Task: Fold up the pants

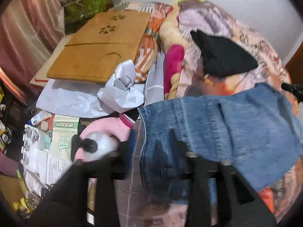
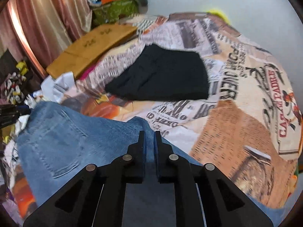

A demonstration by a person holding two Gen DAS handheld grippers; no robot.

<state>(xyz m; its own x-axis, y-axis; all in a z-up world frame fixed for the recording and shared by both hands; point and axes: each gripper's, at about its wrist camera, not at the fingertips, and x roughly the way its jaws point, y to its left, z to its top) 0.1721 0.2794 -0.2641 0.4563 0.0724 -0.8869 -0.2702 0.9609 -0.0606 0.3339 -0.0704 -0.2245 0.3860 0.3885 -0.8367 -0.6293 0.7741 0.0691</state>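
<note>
Blue denim pants (image 1: pixel 236 124) are lifted above a printed bedspread (image 2: pixel 246 87). My left gripper (image 1: pixel 151 143) is shut on the pants' left edge, its fingers blurred and partly hidden by the cloth. My right gripper (image 2: pixel 149 134) is shut on the pants' other edge (image 2: pixel 66 141), the denim pinched between the two fingertips. The back pocket stitching shows in the right wrist view. The right gripper's tip (image 1: pixel 291 89) also shows at the right edge of the left wrist view.
A folded black garment (image 2: pixel 162 75) lies on the bedspread beyond the pants. A wooden lap tray (image 1: pixel 98 47) lies at the far left. White paper (image 1: pixel 117 90), a pink plush toy (image 1: pixel 98 141) and boxes crowd the left side. Pink curtains (image 2: pixel 47 19) hang behind.
</note>
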